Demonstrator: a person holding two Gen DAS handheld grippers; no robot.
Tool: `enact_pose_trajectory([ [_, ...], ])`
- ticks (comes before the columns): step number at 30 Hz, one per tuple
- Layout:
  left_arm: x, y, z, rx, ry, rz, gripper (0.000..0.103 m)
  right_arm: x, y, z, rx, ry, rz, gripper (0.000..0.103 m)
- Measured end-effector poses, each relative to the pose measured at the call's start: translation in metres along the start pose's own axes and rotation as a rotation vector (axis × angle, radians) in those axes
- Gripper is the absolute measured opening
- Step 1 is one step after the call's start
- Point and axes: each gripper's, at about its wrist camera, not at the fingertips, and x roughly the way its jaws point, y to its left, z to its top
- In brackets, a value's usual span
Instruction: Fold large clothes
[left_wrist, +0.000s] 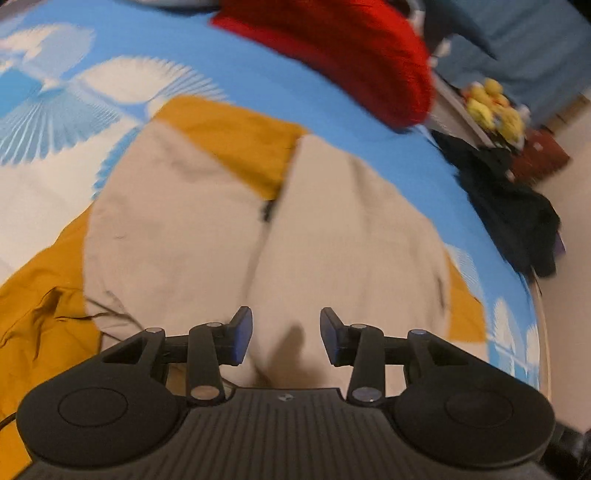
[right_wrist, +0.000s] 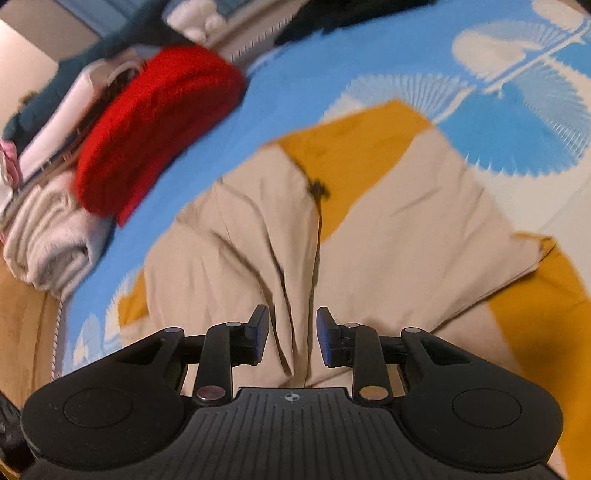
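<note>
Item: beige-and-mustard jacket (left_wrist: 207, 206), lying spread on a bed with a blue sheet (left_wrist: 258, 74) printed with white fan shapes. Beige front panels face up, mustard lining shows at the collar and along both side edges, and a dark zipper pull (right_wrist: 316, 188) sits at the centre seam.

Left gripper (left_wrist: 286, 338): jaws parted, nothing between them, hovering over the lower beige panel.

Right gripper (right_wrist: 291, 336): jaws parted, empty, poised above a raised crease beside the centre seam.

Neighbouring stock: red knit garment (right_wrist: 155, 125), folded, near the jacket's upper edge; pale folded towel (right_wrist: 48, 236) beside it; dark clothing heap (left_wrist: 509, 206) at the bed's edge.

Risks, as judged:
- Both views are blurred, so contact with the cloth cannot be confirmed; a closure made now may catch air.
- A pinch on the loose crease probably takes only the top layer, leaving the lining behind and skewing the fold.
- Uneven lifting by the two sides may twist the hem.
- A wide sweep could drag the jacket into the red knit and disturb it.
</note>
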Motion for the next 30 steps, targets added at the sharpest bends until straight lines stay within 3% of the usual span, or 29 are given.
enact_pose_trajectory([
  [5,0.021,0.025,0.003,-0.094,0.065,-0.032,0.044,0.025,0.004,-0.007,0.015,0.066,-0.008,0.029],
  [7,0.024,0.023,0.004,-0.083,0.079,-0.067,0.040,0.032,0.005,-0.008,0.016,0.084,-0.009,0.029],
  [9,0.024,0.017,0.005,-0.036,0.074,-0.070,0.002,0.038,0.005,-0.009,0.013,0.095,-0.016,0.029],
  [11,0.016,0.012,0.008,-0.005,0.036,-0.074,0.002,0.042,0.006,-0.009,0.012,0.105,-0.011,0.025],
  [12,0.009,0.008,0.010,0.013,0.007,-0.088,0.002,0.041,0.006,-0.008,0.017,0.098,-0.009,0.016],
  [13,0.000,0.004,0.011,0.029,-0.020,-0.103,0.002,0.036,0.007,-0.007,0.032,0.064,-0.002,0.000],
  [15,-0.012,0.000,0.011,0.045,-0.058,-0.124,0.002,0.014,0.012,-0.002,0.037,-0.046,0.056,0.000],
  [17,-0.008,0.003,0.008,0.037,-0.042,-0.088,0.002,-0.003,0.017,0.000,0.028,-0.126,0.105,0.000],
  [20,0.017,0.019,0.001,-0.031,0.083,0.017,0.006,0.009,0.008,-0.004,0.038,-0.065,0.022,0.000],
  [22,0.019,0.025,-0.001,-0.073,0.087,0.025,0.010,0.025,-0.005,-0.009,0.100,0.007,-0.029,0.004],
  [24,0.014,0.020,0.002,-0.070,0.063,-0.007,0.017,0.033,-0.008,-0.011,0.134,0.034,-0.006,0.007],
  [26,0.010,0.014,0.004,-0.039,0.036,-0.036,0.027,0.033,-0.003,-0.011,0.110,0.028,0.028,0.029],
  [28,0.013,0.011,0.003,-0.032,0.046,-0.029,0.027,0.032,0.001,-0.010,0.085,0.020,0.053,0.038],
  [30,0.022,0.016,-0.001,-0.060,0.082,-0.018,0.023,0.037,0.003,-0.011,0.073,0.040,0.048,0.038],
])
